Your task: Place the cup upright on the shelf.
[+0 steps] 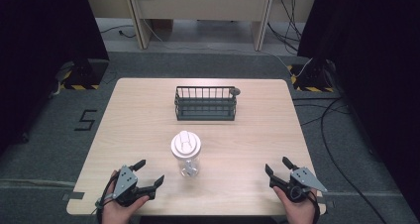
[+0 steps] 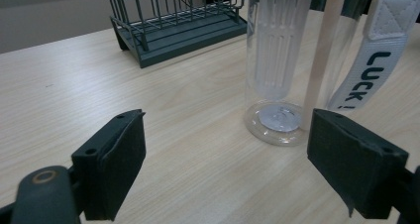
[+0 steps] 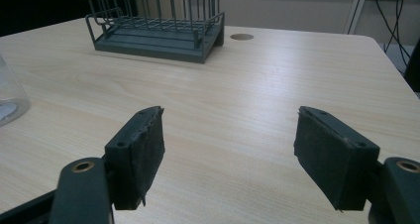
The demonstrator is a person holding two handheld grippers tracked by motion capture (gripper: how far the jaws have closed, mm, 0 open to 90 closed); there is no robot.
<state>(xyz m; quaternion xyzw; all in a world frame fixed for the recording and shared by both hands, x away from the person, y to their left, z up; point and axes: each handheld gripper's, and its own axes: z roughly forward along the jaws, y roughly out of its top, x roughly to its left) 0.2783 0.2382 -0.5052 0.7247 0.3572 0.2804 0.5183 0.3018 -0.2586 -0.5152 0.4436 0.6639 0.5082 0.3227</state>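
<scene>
High view shows a clear bottle (image 1: 186, 155) with a white lid standing upright near the middle of the table (image 1: 257, 135), between the left gripper (image 1: 147, 175) and the right gripper (image 1: 278, 169), with a dark wire rack (image 1: 205, 103) farther back; both sets of jaws are spread wide and hold nothing. Left gripper view shows the bottle (image 2: 277, 60) just ahead and to one side of the open jaws, with a white strap (image 2: 369, 70) hanging beside it. The bottle is tall and narrow-based, so an off-centre approach could likely push it over, a jaw could snag the strap, and the smooth wall may slip under a light pinch.
</scene>
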